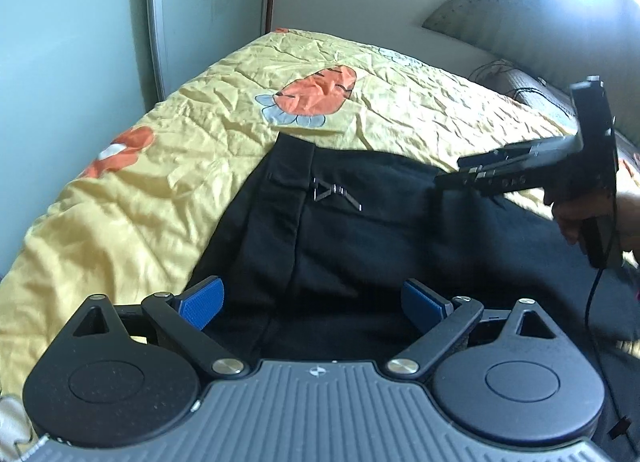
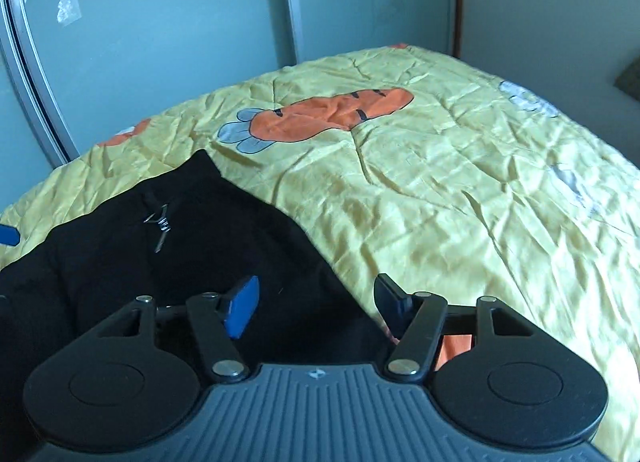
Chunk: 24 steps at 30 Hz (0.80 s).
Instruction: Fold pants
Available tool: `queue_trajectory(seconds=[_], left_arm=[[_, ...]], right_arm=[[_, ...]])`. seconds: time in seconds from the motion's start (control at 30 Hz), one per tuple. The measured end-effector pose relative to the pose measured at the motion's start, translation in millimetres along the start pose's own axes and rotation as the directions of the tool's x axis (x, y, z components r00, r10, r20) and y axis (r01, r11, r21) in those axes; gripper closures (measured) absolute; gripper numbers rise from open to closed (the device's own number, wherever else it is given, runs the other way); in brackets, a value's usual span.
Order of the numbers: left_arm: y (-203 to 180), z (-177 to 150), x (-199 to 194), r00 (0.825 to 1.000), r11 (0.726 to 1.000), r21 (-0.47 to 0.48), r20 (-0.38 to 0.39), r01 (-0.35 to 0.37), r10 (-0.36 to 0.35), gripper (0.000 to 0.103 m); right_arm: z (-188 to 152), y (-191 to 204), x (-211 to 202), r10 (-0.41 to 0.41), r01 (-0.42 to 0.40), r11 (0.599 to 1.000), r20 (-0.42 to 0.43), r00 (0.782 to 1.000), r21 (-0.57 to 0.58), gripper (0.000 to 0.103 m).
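Black pants [image 1: 340,230] spread on a yellow bedspread [image 1: 132,190].

Left hand-held gripper [image 1: 312,302] and right hand-held gripper [image 2: 316,302] hover wide open, empty, above the pants; a carrot print [image 2: 332,118] lies beyond at 12 o'clock.

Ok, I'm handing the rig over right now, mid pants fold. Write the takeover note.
Left gripper: open, holding nothing, over the black pants.
Right gripper: open, holding nothing, at the pants' right edge.
Pants lie on the yellow carrot-print bedspread, logo side up, still rumpled.
Done: whether a first fold is in cannot be told from here.
Left: grip the fabric, fold, smooth flat.
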<state>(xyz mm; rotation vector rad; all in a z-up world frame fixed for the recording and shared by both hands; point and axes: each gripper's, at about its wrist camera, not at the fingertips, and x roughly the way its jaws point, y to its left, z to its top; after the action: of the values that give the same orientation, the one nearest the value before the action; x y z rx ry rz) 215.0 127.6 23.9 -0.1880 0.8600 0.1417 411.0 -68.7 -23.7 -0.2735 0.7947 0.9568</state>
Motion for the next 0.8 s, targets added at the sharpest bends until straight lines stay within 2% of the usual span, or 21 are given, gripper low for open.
queue_trajectory(seconds=[0.13, 0.17, 0.2, 0.27, 0.3, 0.33, 0.4, 0.43, 0.47, 0.53, 0.6, 0.67, 0.7, 0.73, 0.77, 0.8], left_arm=[[5, 30, 23, 0.999, 0.995, -0.094, -0.029, 0.02, -0.023, 0.006], [6, 36, 30, 0.999, 0.993, -0.116, -0.041, 0.024, -0.029, 0.006], [7, 43, 36, 0.998, 0.99, -0.14, -0.049, 0.035, -0.042, 0.006], [7, 55, 48, 0.996, 0.982, -0.179, -0.066, 0.053, -0.066, 0.006], [6, 61, 53, 0.994, 0.978, -0.2, -0.075, 0.066, -0.082, 0.006], [6, 67, 59, 0.99, 0.971, -0.222, -0.082, 0.091, -0.112, 0.006], [6, 77, 68, 0.984, 0.959, -0.257, -0.094, 0.123, -0.151, 0.006], [5, 83, 74, 0.98, 0.95, -0.28, -0.105, 0.136, -0.171, 0.006], [5, 88, 80, 0.974, 0.94, -0.304, -0.114, 0.153, -0.195, 0.006], [6, 97, 91, 0.959, 0.915, -0.359, -0.138, 0.185, -0.248, 0.007], [6, 103, 103, 0.94, 0.888, -0.405, -0.159, 0.218, -0.303, 0.007], [8, 106, 115, 0.922, 0.862, -0.454, -0.186, 0.226, -0.34, 0.014], [11, 105, 120, 0.912, 0.842, -0.49, -0.195, 0.227, -0.36, 0.015], [13, 102, 126, 0.902, 0.818, -0.526, -0.196, 0.234, -0.384, 0.02], [14, 101, 130, 0.896, 0.802, -0.546, -0.193, 0.24, -0.4, 0.03], [15, 100, 132, 0.892, 0.795, -0.557, -0.197, 0.24, -0.407, 0.034]], right_arm=[[6, -9, 22, 0.063, -0.065, 0.998, -0.07, 0.996, -0.023, 0.042], [4, -8, 22, 0.075, -0.078, 0.996, -0.068, 0.995, -0.041, 0.046], [3, -7, 20, 0.098, -0.102, 0.993, -0.068, 0.993, -0.053, 0.063], [1, 0, 15, 0.11, -0.115, 0.99, -0.058, 0.992, -0.078, 0.086], [-3, 8, 11, 0.084, -0.09, 0.989, -0.052, 0.995, -0.119, 0.093], [-7, 16, 8, 0.057, -0.063, 0.985, -0.041, 0.998, -0.164, 0.094], [-18, 43, -2, -0.064, 0.065, 0.958, 0.014, 0.998, -0.28, 0.097], [-25, 59, -6, -0.131, 0.141, 0.922, 0.052, 0.99, -0.361, 0.097], [-35, 81, -10, -0.203, 0.224, 0.859, 0.096, 0.974, -0.46, 0.097], [-59, 121, -15, -0.297, 0.351, 0.706, 0.193, 0.935, -0.615, 0.097], [-84, 152, -15, -0.344, 0.437, 0.555, 0.283, 0.895, -0.708, 0.097], [-106, 172, -13, -0.373, 0.505, 0.398, 0.368, 0.852, -0.766, 0.097], [-115, 178, -12, -0.372, 0.524, 0.359, 0.397, 0.839, -0.772, 0.097], [-118, 180, -14, -0.363, 0.53, 0.367, 0.407, 0.838, -0.765, 0.097], [-119, 180, -17, -0.354, 0.531, 0.393, 0.409, 0.841, -0.751, 0.097], [-119, 180, -19, -0.35, 0.538, 0.41, 0.418, 0.838, -0.737, 0.097]])
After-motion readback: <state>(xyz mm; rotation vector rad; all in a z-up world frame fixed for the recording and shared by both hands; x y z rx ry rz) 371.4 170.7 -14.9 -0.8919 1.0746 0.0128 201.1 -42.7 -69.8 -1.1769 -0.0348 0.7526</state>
